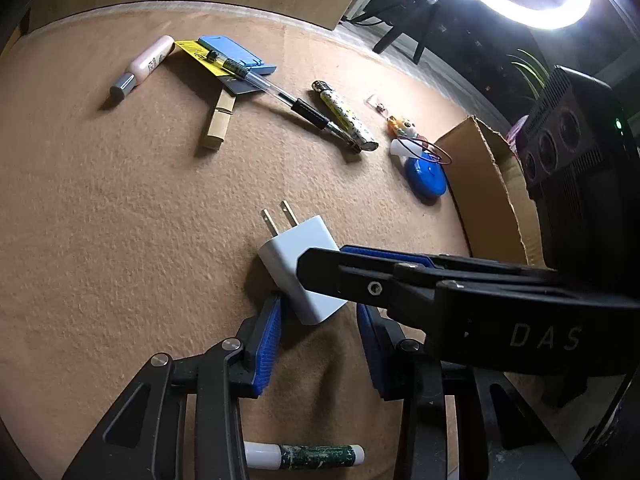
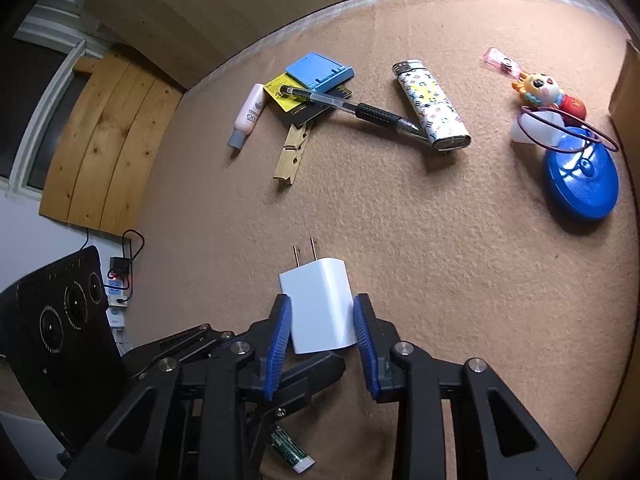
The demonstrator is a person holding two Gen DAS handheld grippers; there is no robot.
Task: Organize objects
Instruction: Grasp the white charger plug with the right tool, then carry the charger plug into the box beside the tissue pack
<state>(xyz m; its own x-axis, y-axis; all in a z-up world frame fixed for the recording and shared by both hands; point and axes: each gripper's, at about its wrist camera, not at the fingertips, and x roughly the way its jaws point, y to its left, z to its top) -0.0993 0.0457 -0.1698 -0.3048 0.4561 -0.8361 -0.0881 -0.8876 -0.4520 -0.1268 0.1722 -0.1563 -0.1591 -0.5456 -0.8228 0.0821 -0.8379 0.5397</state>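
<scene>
Both tools flank the white charger (image 2: 320, 304); cardboard box's (image 1: 484, 188) contents are hidden.

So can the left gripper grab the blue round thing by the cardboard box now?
Probably not yet. The left gripper sits around the white charger, and the right gripper crosses in front, toward the blue disc.

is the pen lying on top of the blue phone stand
Yes, the pen lies across the blue phone stand, its tip end against the patterned lighter.
</scene>
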